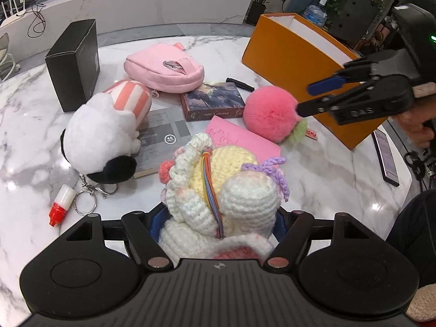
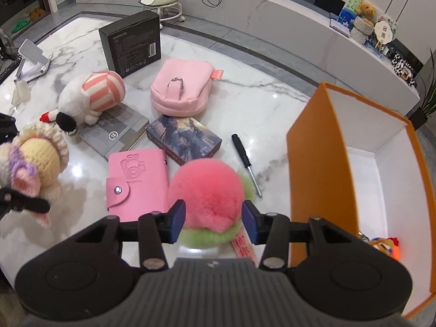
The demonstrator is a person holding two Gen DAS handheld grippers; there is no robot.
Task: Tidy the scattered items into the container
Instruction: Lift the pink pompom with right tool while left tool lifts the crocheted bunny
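The right gripper [image 2: 214,222] is clamped on the pink pompom [image 2: 207,190] (beside the orange box [image 2: 313,169]), the left gripper [image 1: 220,223] on the crochet doll [image 1: 218,190].

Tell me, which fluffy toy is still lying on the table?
The white plush with the pink-striped hat. The crocheted doll and pink pompom are each in a hand-held gripper.

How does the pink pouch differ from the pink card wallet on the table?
The pink pouch is padded, soft fabric with a loop and metal ring; the pink card wallet is flat, embossed, and closed by a snap. The pouch lies farther from the claws. Both are pink and rest on the marble table.
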